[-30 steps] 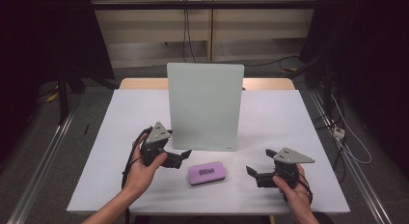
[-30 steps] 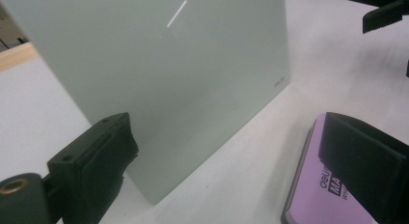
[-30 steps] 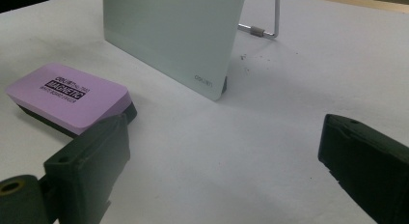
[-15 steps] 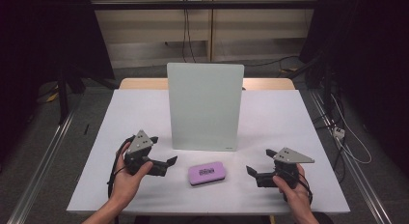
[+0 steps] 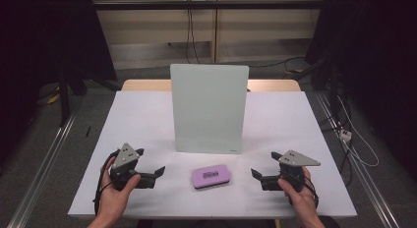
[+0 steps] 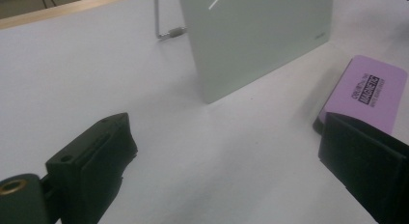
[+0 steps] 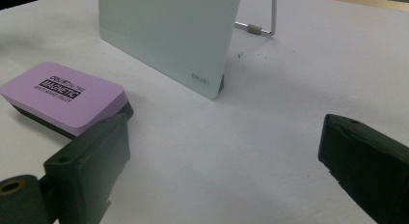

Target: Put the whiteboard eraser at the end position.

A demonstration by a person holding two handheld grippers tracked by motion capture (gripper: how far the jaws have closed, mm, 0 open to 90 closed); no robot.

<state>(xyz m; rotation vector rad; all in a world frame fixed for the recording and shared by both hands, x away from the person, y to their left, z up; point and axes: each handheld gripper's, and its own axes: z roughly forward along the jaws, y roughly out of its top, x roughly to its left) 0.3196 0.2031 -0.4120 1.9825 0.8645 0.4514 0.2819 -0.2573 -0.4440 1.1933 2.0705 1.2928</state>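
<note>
Both grippers' jaws wide apart (empty); purple eraser (image 5: 211, 176) between

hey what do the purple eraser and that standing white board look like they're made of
Eraser: likely matte purple plastic top, smooth with printed black lettering, over a dark base, possibly felt. Board: pale, smooth, faintly glossy panel, perhaps glass or coated metal; a bent metal wire stand props it.

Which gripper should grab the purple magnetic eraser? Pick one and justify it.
Roughly even; I lean left. The left gripper is open, aimed at the eraser, slightly nearer than the open right gripper. The whiteboard stands behind, blocking neither.
</note>
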